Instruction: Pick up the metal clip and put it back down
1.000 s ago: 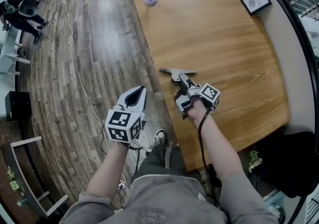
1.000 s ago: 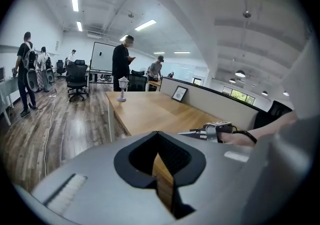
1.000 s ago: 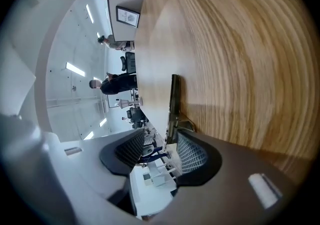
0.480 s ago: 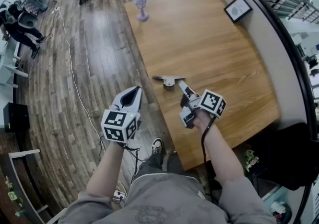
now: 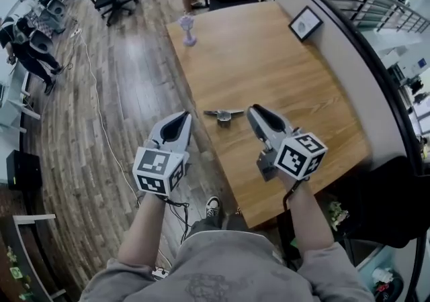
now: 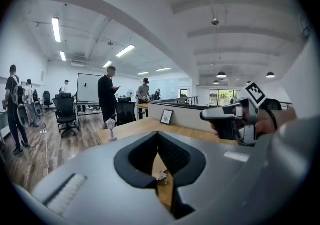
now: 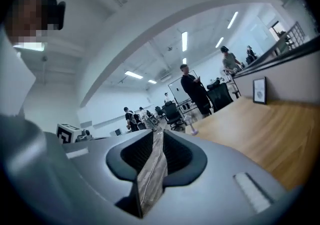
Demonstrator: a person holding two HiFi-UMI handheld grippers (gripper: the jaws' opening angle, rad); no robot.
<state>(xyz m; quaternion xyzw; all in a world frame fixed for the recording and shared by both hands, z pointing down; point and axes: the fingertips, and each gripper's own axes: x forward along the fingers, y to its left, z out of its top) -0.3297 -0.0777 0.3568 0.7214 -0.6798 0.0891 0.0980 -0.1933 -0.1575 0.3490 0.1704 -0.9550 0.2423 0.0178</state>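
Metal clip [image 6: 160, 177] mostly hidden behind left gripper [image 6: 158, 135]

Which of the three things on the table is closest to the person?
The metal clip, lying flat near the table's left edge. The purple ornament stands at the far corner, the framed picture at the far right.

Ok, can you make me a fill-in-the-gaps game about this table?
1. The clip lies on the ____.
2. The little ornament is coloured ____.
3. The frame stands at the far ____ corner.
Missing words: table; purple; right.
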